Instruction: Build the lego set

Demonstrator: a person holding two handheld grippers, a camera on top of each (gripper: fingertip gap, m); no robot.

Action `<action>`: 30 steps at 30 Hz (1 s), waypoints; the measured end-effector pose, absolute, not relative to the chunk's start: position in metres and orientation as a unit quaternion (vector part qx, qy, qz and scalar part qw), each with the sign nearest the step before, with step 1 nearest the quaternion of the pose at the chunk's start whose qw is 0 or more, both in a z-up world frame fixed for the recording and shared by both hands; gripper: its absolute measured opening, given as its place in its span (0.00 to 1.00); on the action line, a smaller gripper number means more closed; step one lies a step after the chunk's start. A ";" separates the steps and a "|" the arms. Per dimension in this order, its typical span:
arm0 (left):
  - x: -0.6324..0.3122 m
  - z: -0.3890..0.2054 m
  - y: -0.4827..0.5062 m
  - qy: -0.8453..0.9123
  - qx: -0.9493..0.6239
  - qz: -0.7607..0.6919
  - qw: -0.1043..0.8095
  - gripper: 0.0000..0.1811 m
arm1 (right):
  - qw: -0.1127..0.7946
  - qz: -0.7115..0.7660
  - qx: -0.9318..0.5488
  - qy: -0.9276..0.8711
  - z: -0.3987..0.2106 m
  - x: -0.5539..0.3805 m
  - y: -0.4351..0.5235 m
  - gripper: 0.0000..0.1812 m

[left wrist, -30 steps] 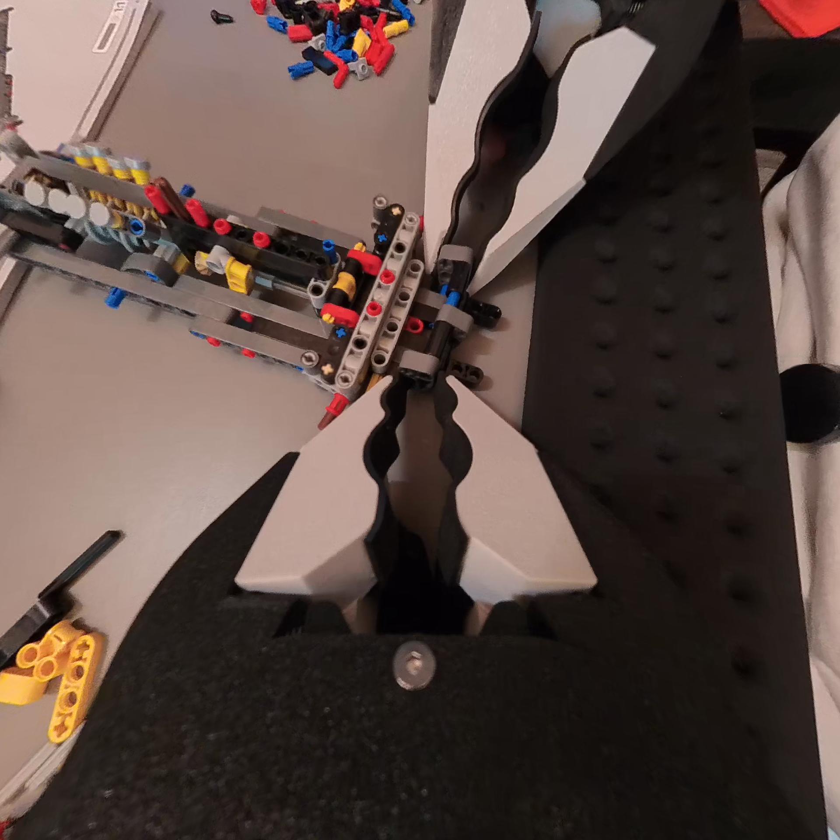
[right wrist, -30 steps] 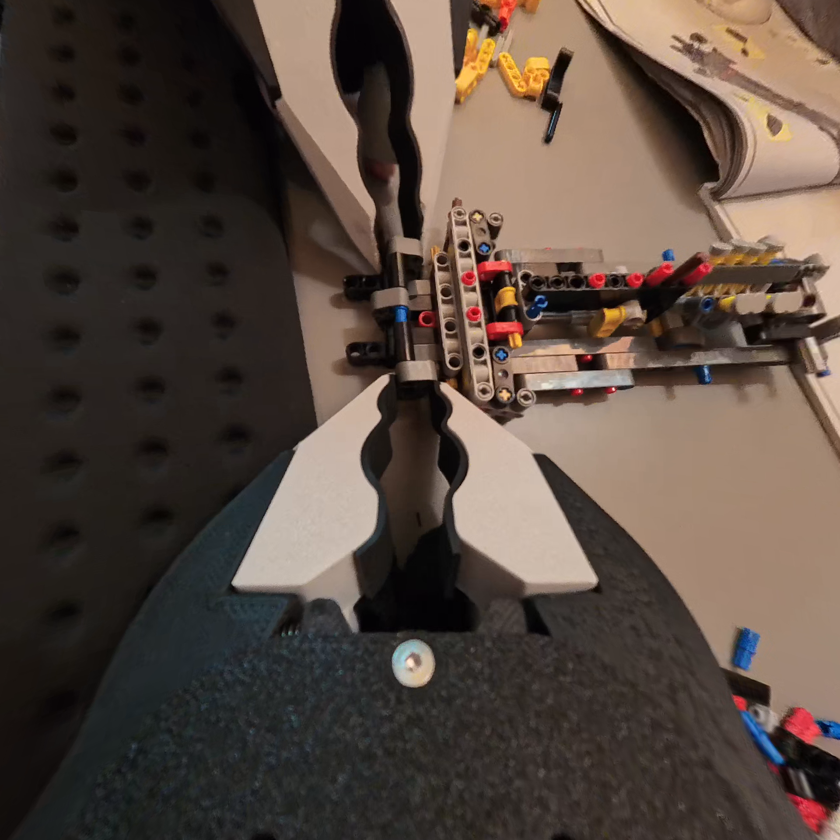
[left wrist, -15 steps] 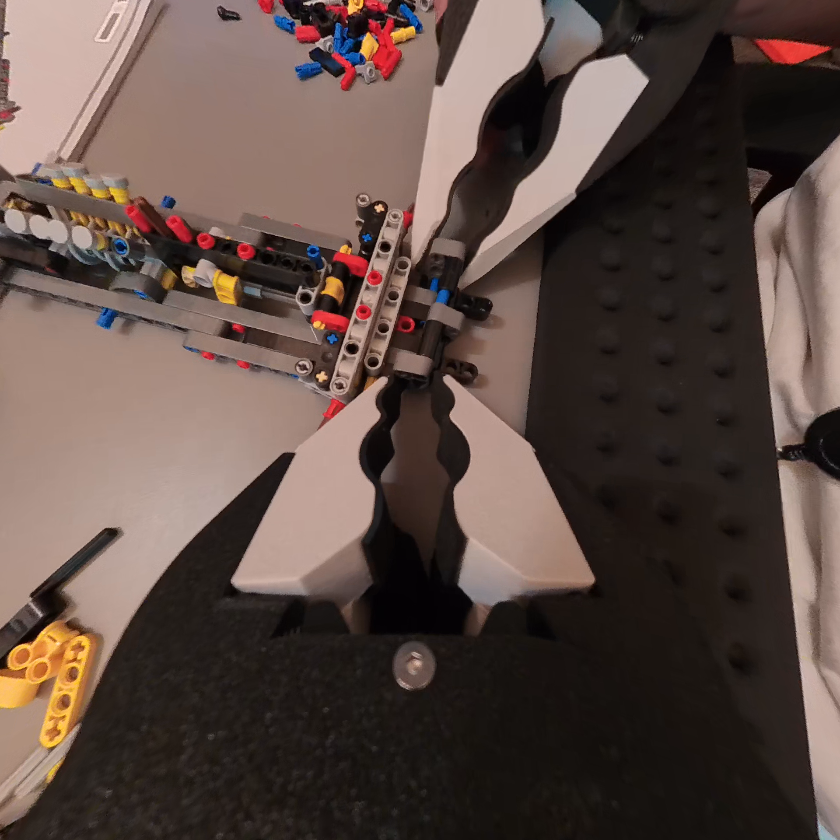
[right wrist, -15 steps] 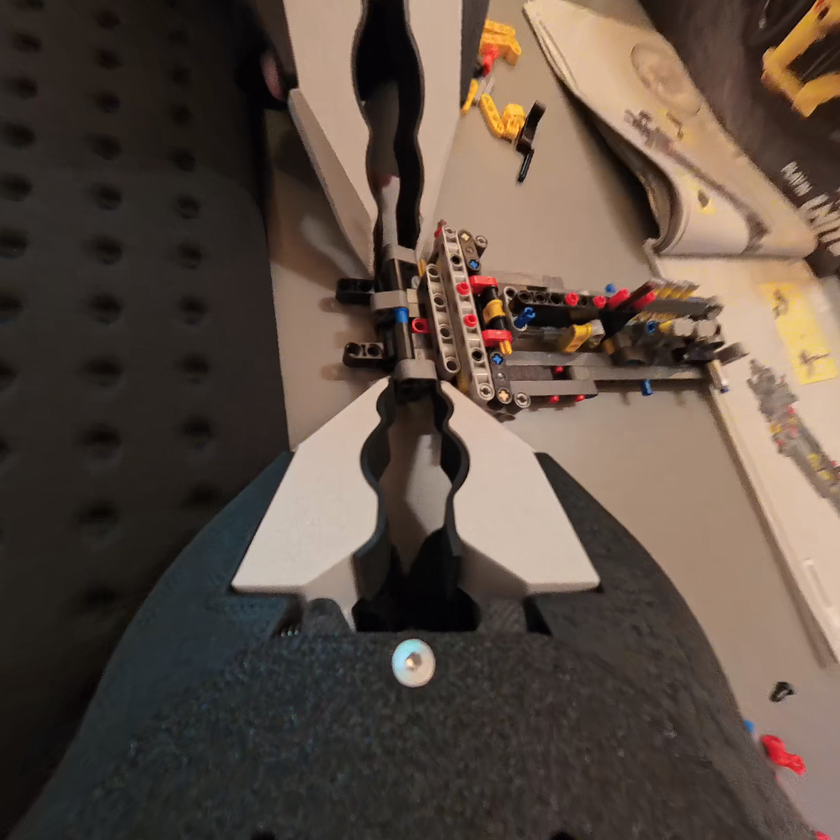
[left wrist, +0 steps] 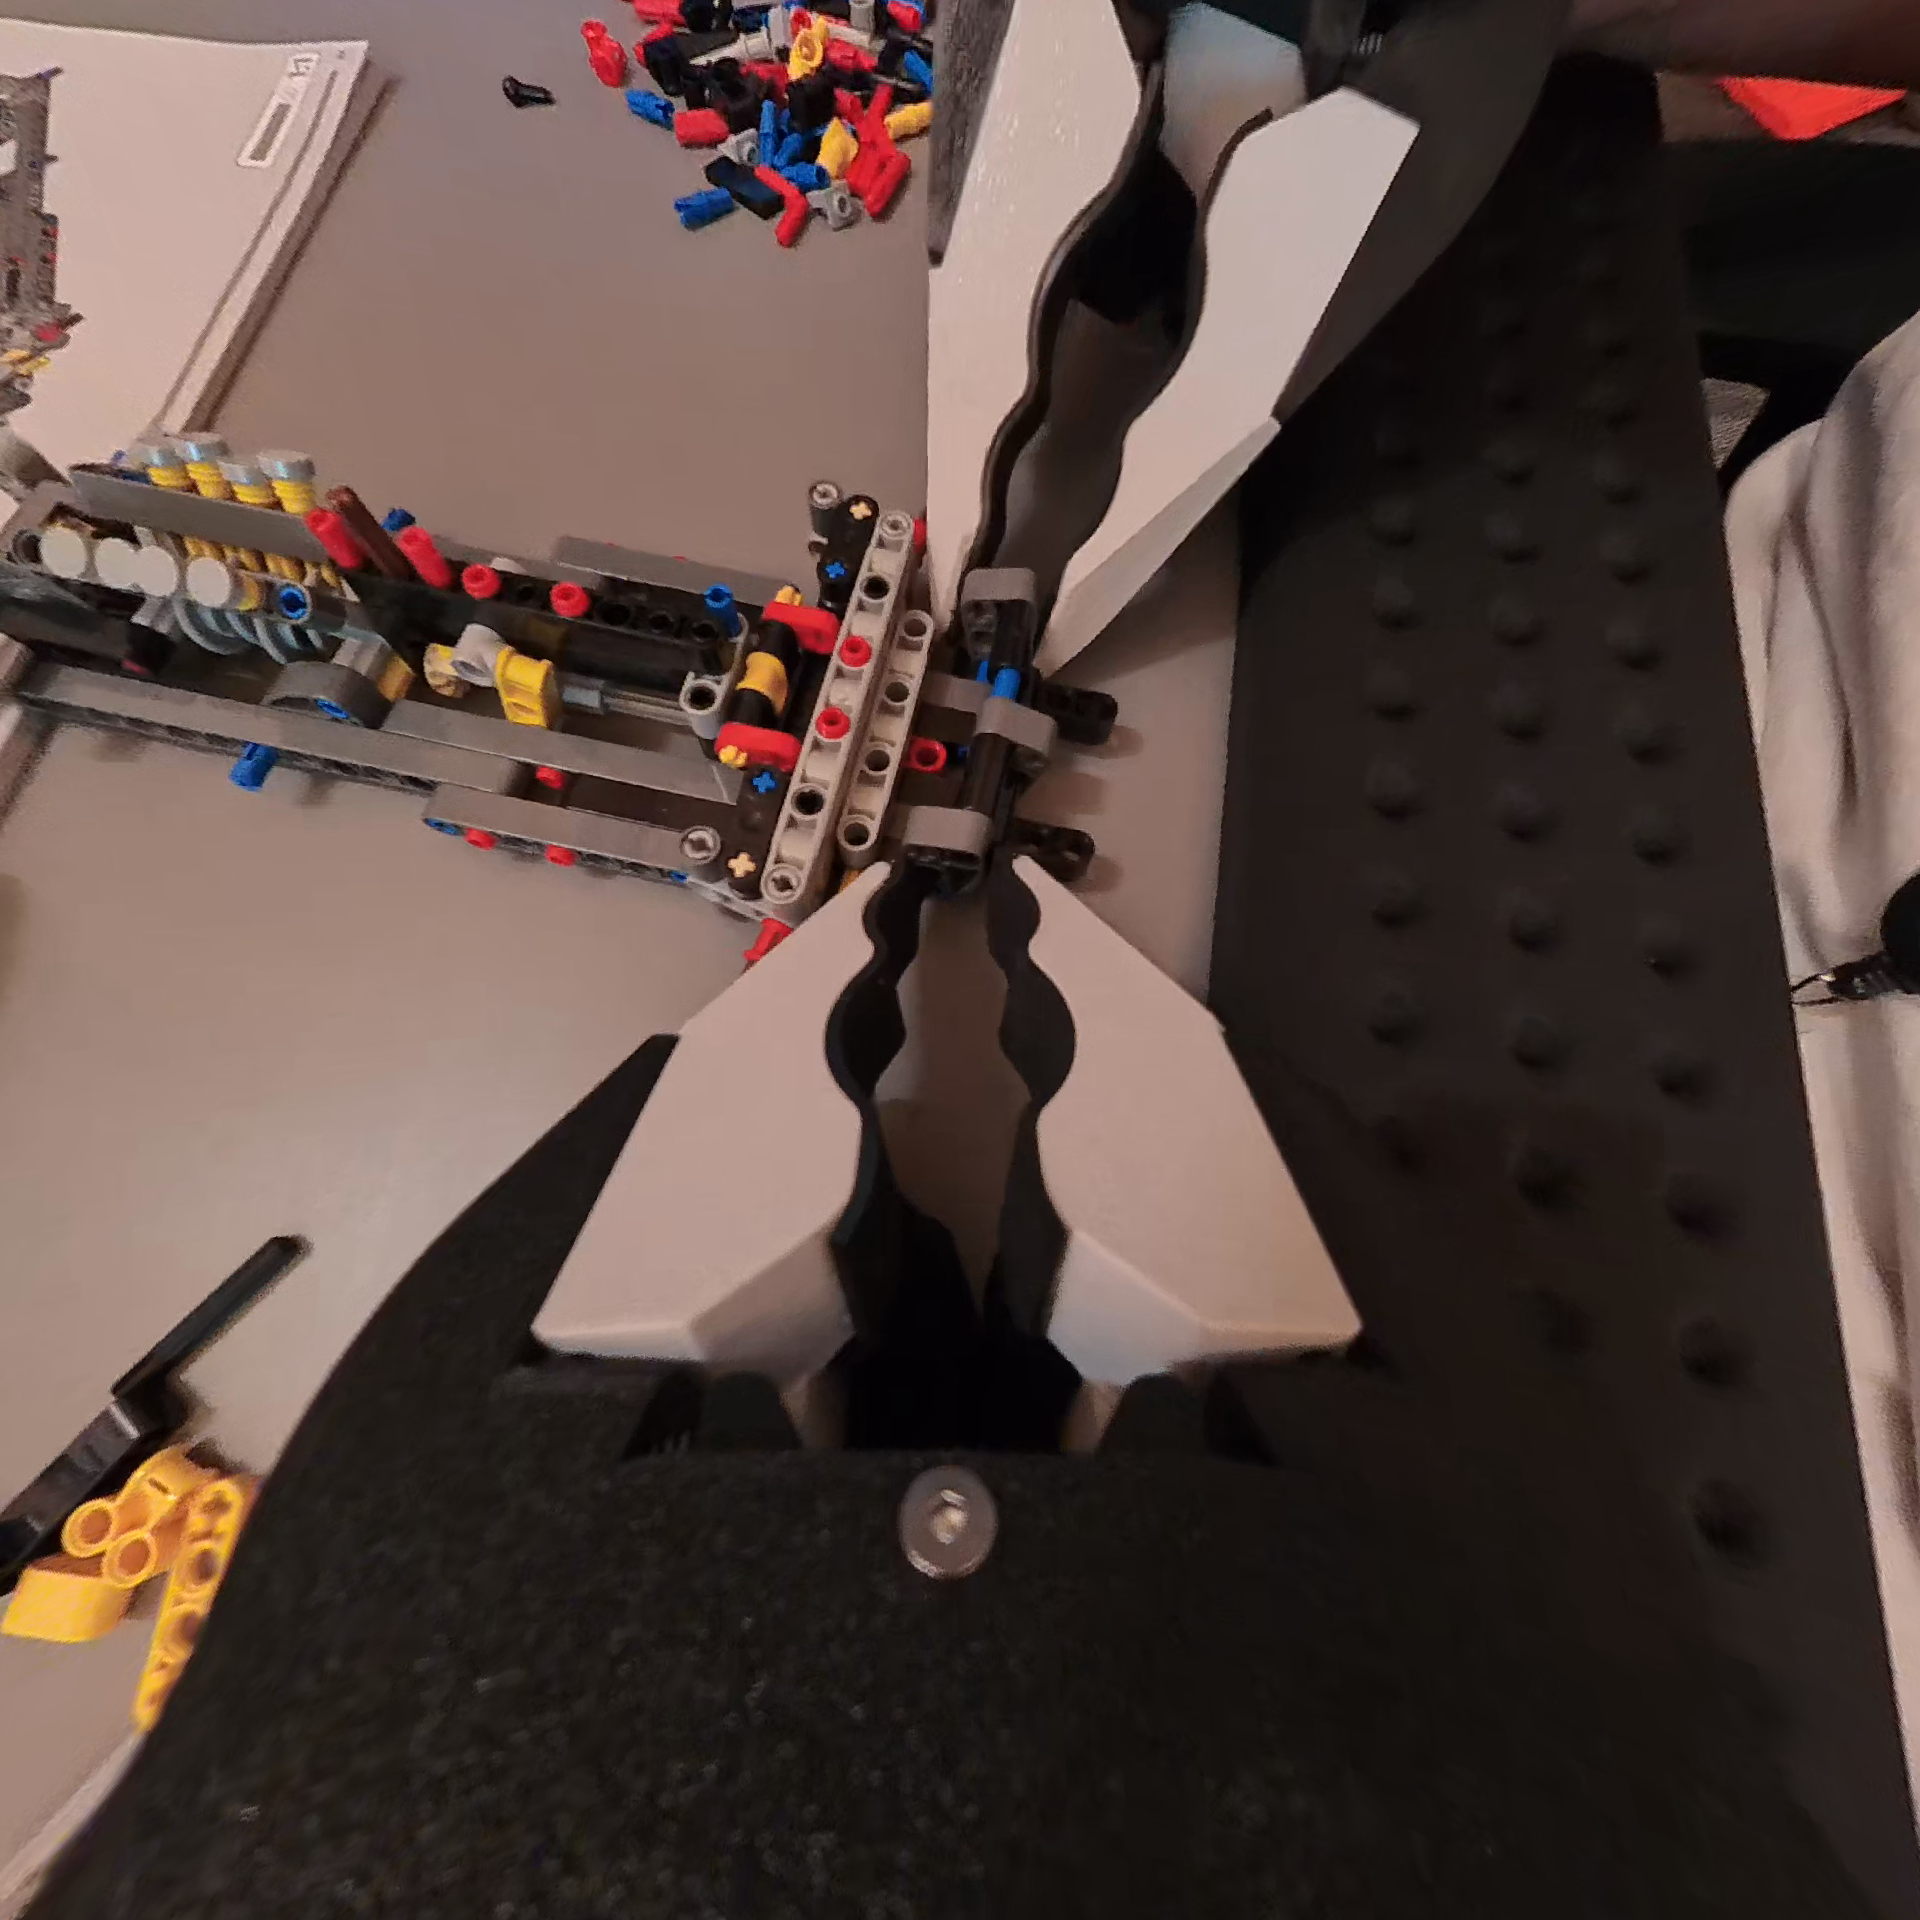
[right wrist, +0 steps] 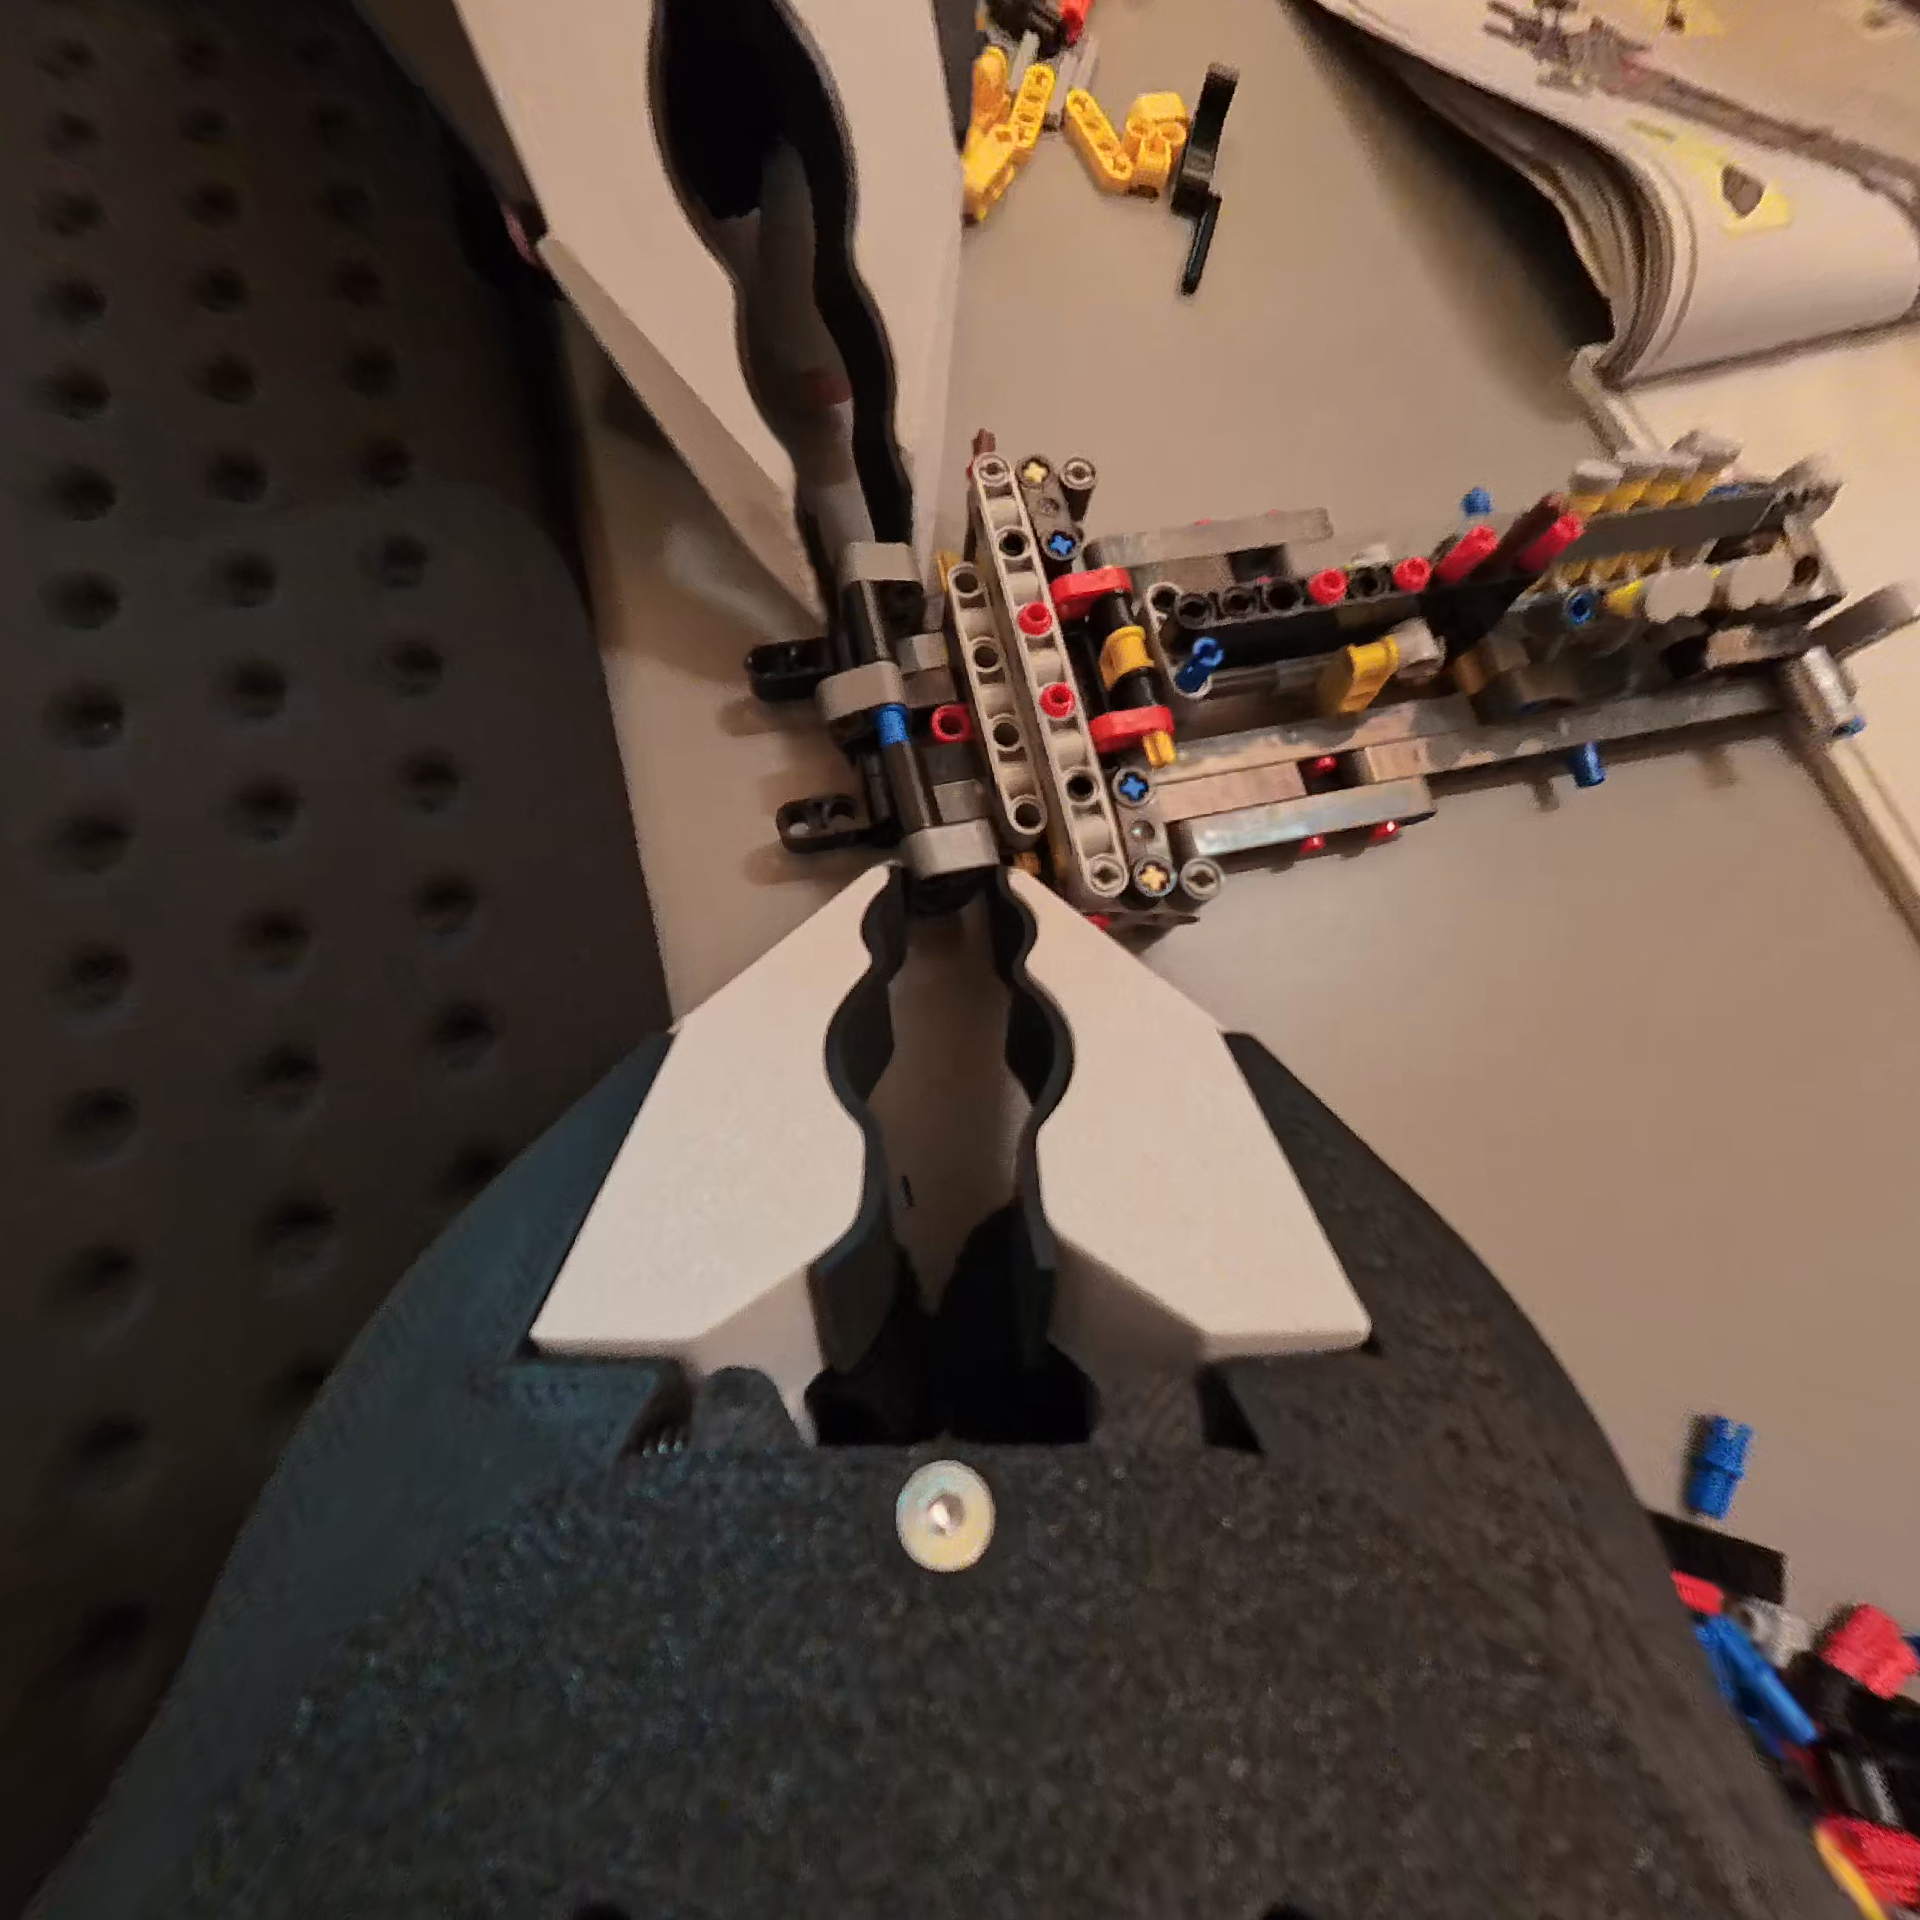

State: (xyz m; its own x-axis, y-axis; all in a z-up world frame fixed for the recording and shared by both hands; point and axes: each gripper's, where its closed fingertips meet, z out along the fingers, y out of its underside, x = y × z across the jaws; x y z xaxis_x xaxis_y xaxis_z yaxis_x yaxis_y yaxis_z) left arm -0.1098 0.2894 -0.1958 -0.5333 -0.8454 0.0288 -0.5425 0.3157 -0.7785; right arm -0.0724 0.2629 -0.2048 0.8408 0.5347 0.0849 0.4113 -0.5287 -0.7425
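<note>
in the left wrist view, the left gripper had its jaws drawn narrow, pinched on the near end of the black cross-piece at the end of the lego model. the model lay on the grey table, running out toward 9 o'clock from the gripper tips. the right gripper came in from 1 o'clock and was closed on the far end of the same cross-piece. a pile of loose pieces sat at 12 o'clock, well apart, and some yellow beams at 8 o'clock. a sheet of instructions lay at 10 o'clock.

in the right wrist view, the right gripper looked equally narrow around its end of the cross-piece, though motion blur made the exact contact hard to read. here the model stretched toward 3 o'clock, with the left gripper at 12 o'clock. an open booklet lay at 1 o'clock, and a stray blue pin at 4 o'clock.

the risk from here was uneven squeezing: if one gripper pushed harder or at a slant, the cross-piece could twist, pop a pin loose, or swing the long model across the table. the two small black connectors sticking out toward the edge could also be knocked off.
</note>
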 end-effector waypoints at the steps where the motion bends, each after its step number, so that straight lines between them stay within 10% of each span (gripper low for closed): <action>1: -0.109 -0.196 0.290 0.788 -0.440 -0.381 0.202 0.06 | 0.394 0.090 -0.877 -0.259 -0.205 -0.072 0.262 0.08; 30: -0.110 -0.200 0.285 0.784 -0.452 -0.386 0.177 0.06 | 0.407 0.111 -0.858 -0.293 -0.201 -0.075 0.252 0.04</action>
State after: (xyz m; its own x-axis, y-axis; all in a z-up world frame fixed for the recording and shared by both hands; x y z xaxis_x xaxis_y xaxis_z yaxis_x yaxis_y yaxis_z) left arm -0.1096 0.2853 -0.1998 -0.5284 -0.8460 0.0717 -0.5728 0.2929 -0.7655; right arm -0.0752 0.2517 -0.2012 0.8033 0.5936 0.0490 0.4135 -0.4965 -0.7632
